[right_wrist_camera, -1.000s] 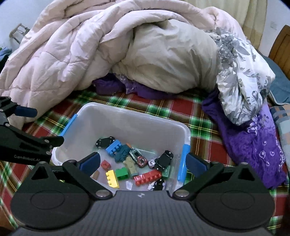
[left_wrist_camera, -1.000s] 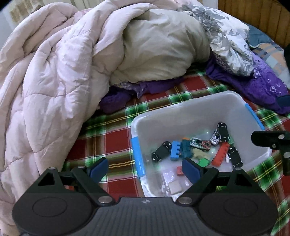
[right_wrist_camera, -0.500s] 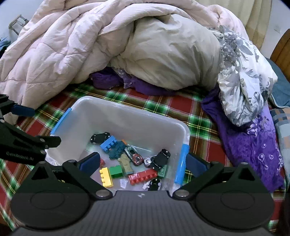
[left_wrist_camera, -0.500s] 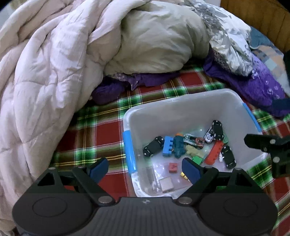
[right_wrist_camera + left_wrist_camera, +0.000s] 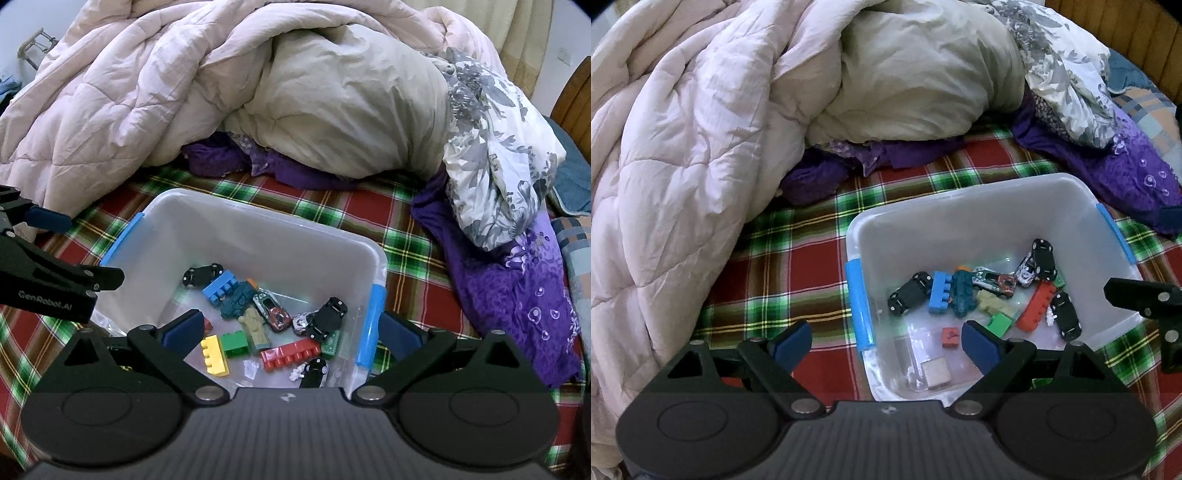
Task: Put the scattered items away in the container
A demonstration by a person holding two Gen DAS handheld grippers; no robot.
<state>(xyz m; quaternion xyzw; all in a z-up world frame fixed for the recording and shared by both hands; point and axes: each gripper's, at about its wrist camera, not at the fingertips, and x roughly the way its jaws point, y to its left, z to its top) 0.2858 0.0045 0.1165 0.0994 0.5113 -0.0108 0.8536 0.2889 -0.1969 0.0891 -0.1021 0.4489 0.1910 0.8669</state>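
At the far left a rumpled, pale pink quilted comforter [image 5: 683,155] is heaped over the red-and-green plaid bedspread [image 5: 798,266], with a beige duvet [image 5: 916,81] bunched behind it and a crumpled purple cloth [image 5: 849,166] showing from under both. The left gripper [image 5: 886,341] hovers over the near left corner of the translucent plastic storage bin with blue handles [image 5: 979,210], its jaws spread wide and empty, one blue pad over the plaid and the other over the bin. The bin sits on the bedspread and holds the toys: a black toy car [image 5: 910,292], a blue building brick [image 5: 941,291], a dark teal brick [image 5: 964,295], a small red cube [image 5: 950,338], a green brick [image 5: 1000,324], a long red brick [image 5: 1036,309] and more small cars, all lying loose on the bottom. In the right wrist view a yellow brick [image 5: 215,354] lies at the near side. The right gripper [image 5: 291,334] hangs over the bin's near right corner, jaws likewise parted and holding nothing. Farther right lie a grey floral sheet [image 5: 495,155] and a purple patterned fabric [image 5: 517,295].
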